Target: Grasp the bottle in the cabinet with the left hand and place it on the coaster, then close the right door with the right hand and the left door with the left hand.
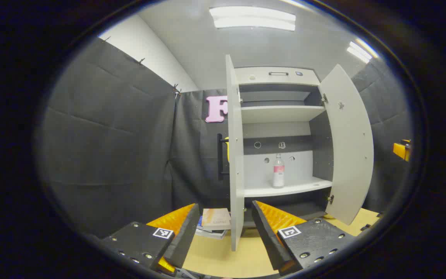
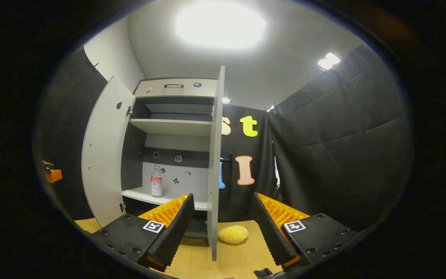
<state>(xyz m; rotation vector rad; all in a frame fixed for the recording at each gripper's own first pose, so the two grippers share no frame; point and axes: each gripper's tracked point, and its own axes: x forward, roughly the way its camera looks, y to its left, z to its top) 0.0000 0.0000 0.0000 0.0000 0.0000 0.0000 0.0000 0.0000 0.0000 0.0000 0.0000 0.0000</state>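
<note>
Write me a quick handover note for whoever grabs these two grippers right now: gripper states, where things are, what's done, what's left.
Left gripper: open, holding nothing, back from the cabinet.
Right gripper: open, holding nothing, facing the edge of the right door.
Bottle: upright on the lower shelf, untouched.
Both doors stand wide open; left door.
On the table: a yellow sponge-like lump and stacked books. I can't pick out the coaster.
Done: nothing yet.
Left: take the bottle with the left gripper, set it on the coaster, close the right door, then the left.
</note>
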